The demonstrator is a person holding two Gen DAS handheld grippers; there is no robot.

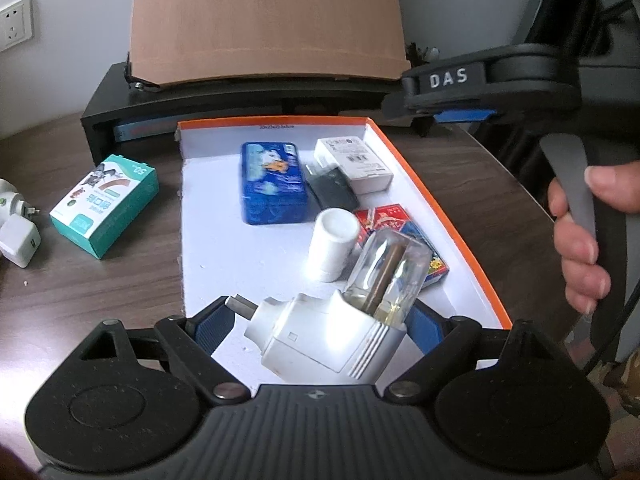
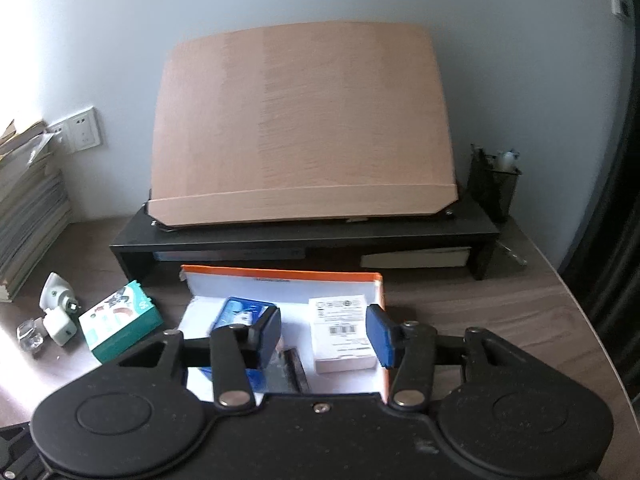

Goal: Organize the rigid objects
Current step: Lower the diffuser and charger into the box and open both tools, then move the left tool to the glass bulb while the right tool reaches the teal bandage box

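Glossy white plug-in vaporizer (image 1: pixel 320 340), clear bottle

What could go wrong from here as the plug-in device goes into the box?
The left hand-held gripper holds the white plug-in device low over the orange-rimmed box. Its clear bottle sits close to the white cylinder and card packs, so lowering or releasing it could knock them or leave it tipped.

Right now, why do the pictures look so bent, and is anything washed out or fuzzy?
Both views come through fisheye lenses: in the left wrist view the orange-edged box bows outward; in the right wrist view the wooden board bulges. Glare whitens the white plug-in device in the left wrist view, and the blue tin there looks soft. Corners darken in both.
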